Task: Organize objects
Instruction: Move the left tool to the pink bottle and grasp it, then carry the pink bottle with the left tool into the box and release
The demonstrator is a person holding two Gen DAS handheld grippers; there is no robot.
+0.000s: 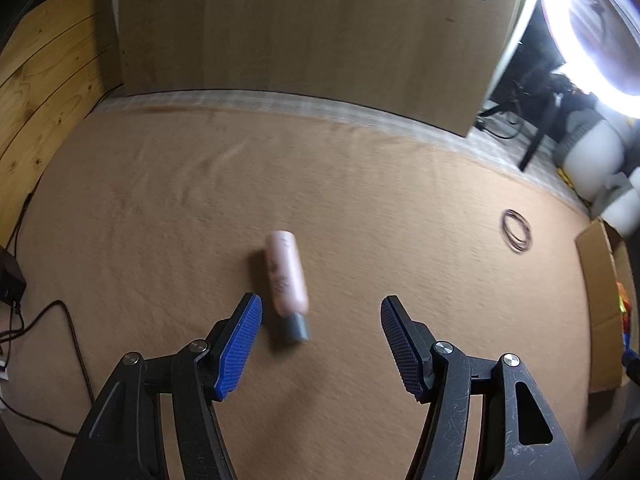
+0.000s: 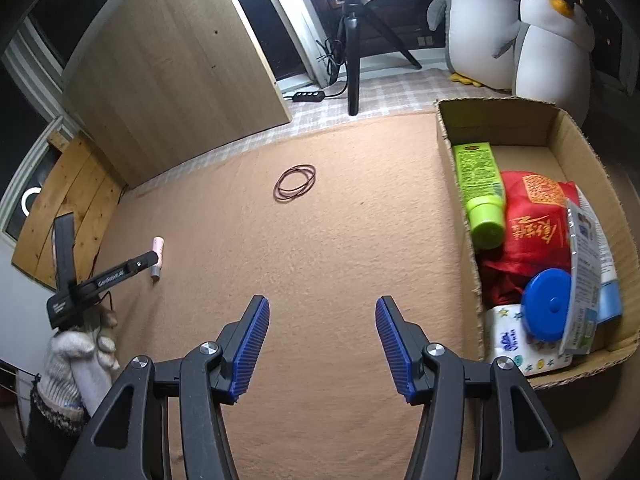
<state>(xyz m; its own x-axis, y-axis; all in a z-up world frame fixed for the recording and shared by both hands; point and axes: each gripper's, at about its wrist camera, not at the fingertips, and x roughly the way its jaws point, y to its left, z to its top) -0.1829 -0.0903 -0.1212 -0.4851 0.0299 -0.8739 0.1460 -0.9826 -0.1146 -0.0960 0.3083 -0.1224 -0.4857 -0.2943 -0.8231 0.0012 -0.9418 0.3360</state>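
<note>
Left tool (image 1: 321, 307): jaws apart, nothing between the blue pads; it hangs over the tan cloth, tilted downward, with the pink bottle just ahead of its left finger.
Right tool (image 2: 322, 306): jaws apart and empty, above bare cloth, just left of the cardboard box.
Pink bottle (image 1: 287, 273): lies on its side on the cloth, grey cap (image 1: 298, 326) toward the left tool, untouched; slightly blurred. From the right side it shows small, far left, at the tip of the left tool.
Rubber bands (image 2: 295, 182): a loose bunch of thin brown loops flat on the cloth, well apart from the bottle and from both tools.
Cardboard box (image 2: 456, 184): open-topped, on the cloth at the right; inside lie a green tube (image 2: 480, 196), cap toward the near end, a red bag (image 2: 532, 224) with yellow print, a round blue lid (image 2: 548, 304), a pack of tissues (image 2: 508, 340) and a white pouch standing on edge.
Gloved hand (image 2: 76, 354): a knitted pale glove grips the left tool's handle at the far left.
Tan cloth (image 2: 340, 240): covers the surface, lightly wrinkled.
Backdrop: a wooden panel (image 2: 172, 68) stands behind the cloth; a black tripod (image 2: 353, 60) and two plush penguins (image 2: 548, 44) sit past the box.
</note>
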